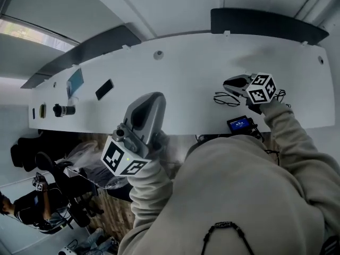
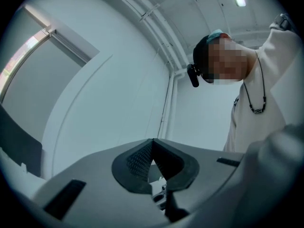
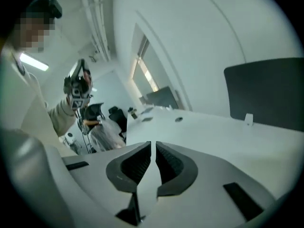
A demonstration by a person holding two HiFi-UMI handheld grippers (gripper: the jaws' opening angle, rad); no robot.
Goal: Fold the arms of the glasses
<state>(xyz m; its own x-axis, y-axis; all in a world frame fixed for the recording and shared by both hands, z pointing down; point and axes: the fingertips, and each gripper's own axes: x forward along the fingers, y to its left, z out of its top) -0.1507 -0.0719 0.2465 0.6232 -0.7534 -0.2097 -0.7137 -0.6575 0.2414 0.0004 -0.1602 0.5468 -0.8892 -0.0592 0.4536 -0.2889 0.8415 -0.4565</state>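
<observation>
Thin black-framed glasses [image 1: 226,99] lie on the white table [image 1: 180,84] at its right part; how their arms stand I cannot tell. My right gripper [image 1: 227,83] hovers just above and behind them, apart from them. In the right gripper view its jaws [image 3: 153,144] stand a narrow slit apart with nothing between the pads, and the glasses are out of sight there. My left gripper [image 1: 152,101] is held up over the table's near edge, left of the middle. Its pads [image 2: 152,142] meet at the tips and hold nothing. It also shows raised in the right gripper view [image 3: 78,86].
A small device with a blue screen [image 1: 240,124] sits at the near edge below the glasses. A black phone [image 1: 104,89], a pale blue card [image 1: 75,82] and a small black cylinder [image 1: 62,110] lie far left. A dark panel [image 1: 265,24] stands behind the table. A person [image 1: 32,206] sits lower left.
</observation>
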